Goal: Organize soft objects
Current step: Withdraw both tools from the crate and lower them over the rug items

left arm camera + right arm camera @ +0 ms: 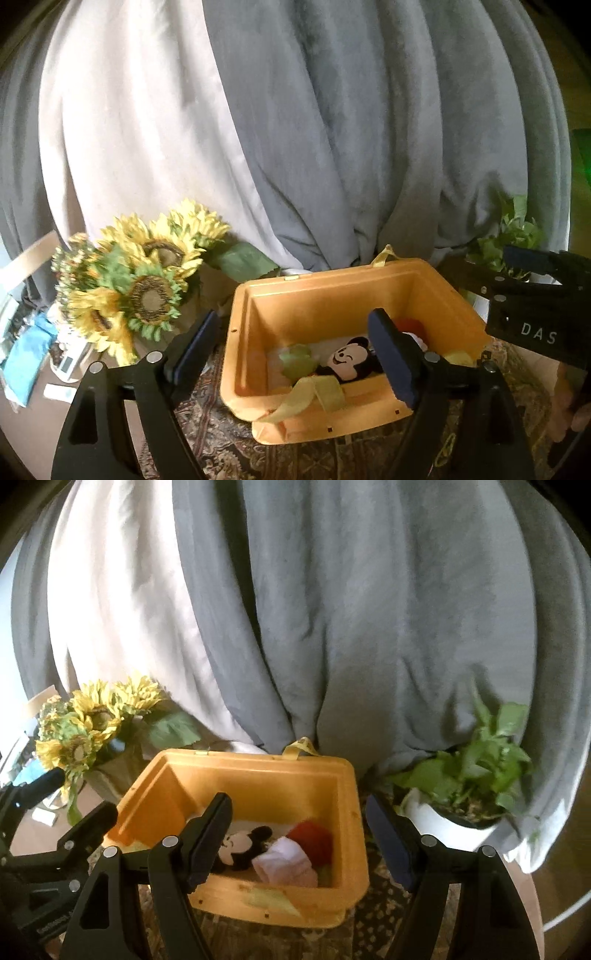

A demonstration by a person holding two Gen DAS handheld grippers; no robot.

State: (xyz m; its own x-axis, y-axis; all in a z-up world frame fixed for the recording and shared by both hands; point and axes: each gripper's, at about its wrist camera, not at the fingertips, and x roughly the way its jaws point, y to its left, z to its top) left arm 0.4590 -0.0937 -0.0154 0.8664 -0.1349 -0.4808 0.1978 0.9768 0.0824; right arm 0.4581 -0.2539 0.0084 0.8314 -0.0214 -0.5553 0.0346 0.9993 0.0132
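A yellow-orange bin [332,295] stands on a patterned cloth and holds soft things. In it lie a Mickey Mouse plush [347,360], a green soft piece [295,360] and a red one [410,325]. A yellow-green strip [314,397] hangs over its front rim. My left gripper [293,325] is open above the bin's near left part, with nothing between its fingers. In the right wrist view the bin [258,775] shows the plush [240,849], a pale pink cloth [288,864] and the red piece [314,840]. My right gripper [297,805] is open over the bin's right side, empty.
Artificial sunflowers [147,280] stand left of the bin and a potted green plant [472,771] in a white pot stands right of it. Grey and white drapes [332,627] hang close behind. Small clutter [29,354] lies at the far left.
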